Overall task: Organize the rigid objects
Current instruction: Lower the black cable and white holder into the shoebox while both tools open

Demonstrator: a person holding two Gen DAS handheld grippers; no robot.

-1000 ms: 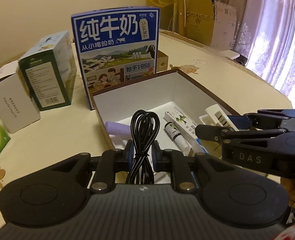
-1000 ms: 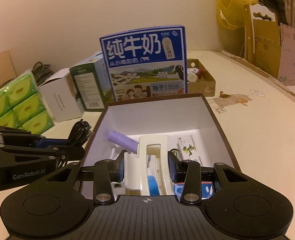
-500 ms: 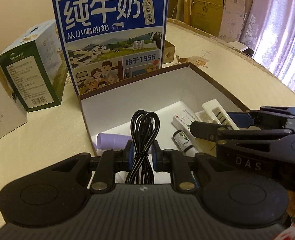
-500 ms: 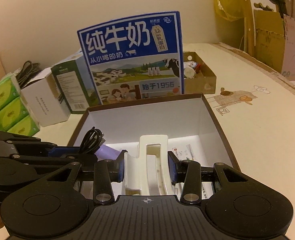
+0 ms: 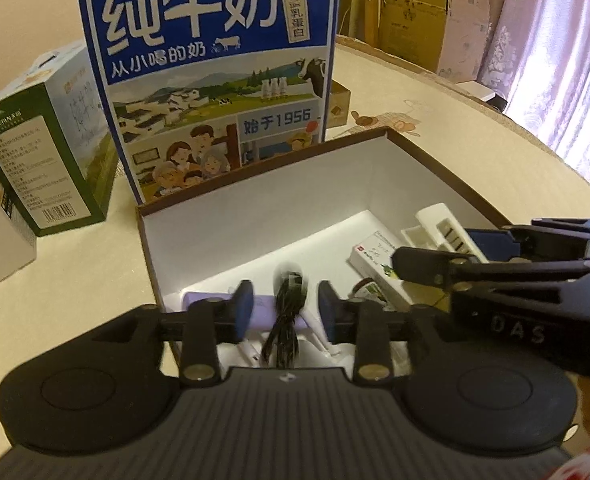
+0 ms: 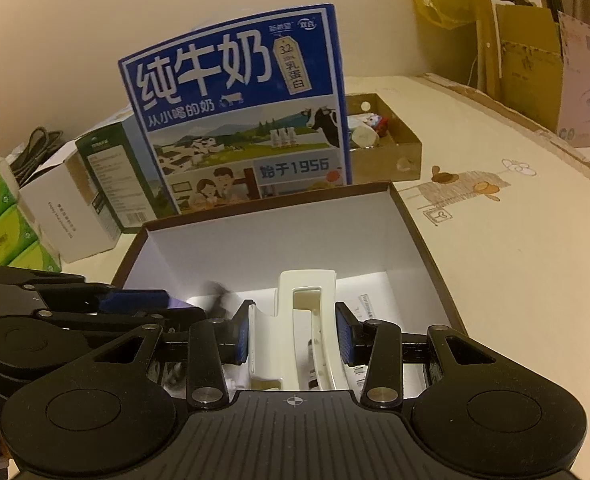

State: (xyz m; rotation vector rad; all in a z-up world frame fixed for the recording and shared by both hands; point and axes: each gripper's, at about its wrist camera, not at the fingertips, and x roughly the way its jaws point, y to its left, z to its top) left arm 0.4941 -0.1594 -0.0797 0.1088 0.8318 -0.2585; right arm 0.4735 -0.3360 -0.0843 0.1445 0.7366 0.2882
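The box (image 5: 435, 168), brown outside and white inside, lies open-topped on the cream table (image 6: 535, 280), long axis running away from both cameras; behind its far wall stands the blue milk carton (image 5: 215, 76); inside it, the white clip (image 6: 295, 320), long axis along the box, is clamped in the right gripper (image 6: 293, 338); the black cable (image 5: 287, 320), motion-blurred, hangs untouched between the spread fingers of the left gripper (image 5: 285, 312); the right half of the floor is crowded.

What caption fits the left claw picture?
Open left claw drops a blurred black coiled cable into the brown, white-lined cardboard box.
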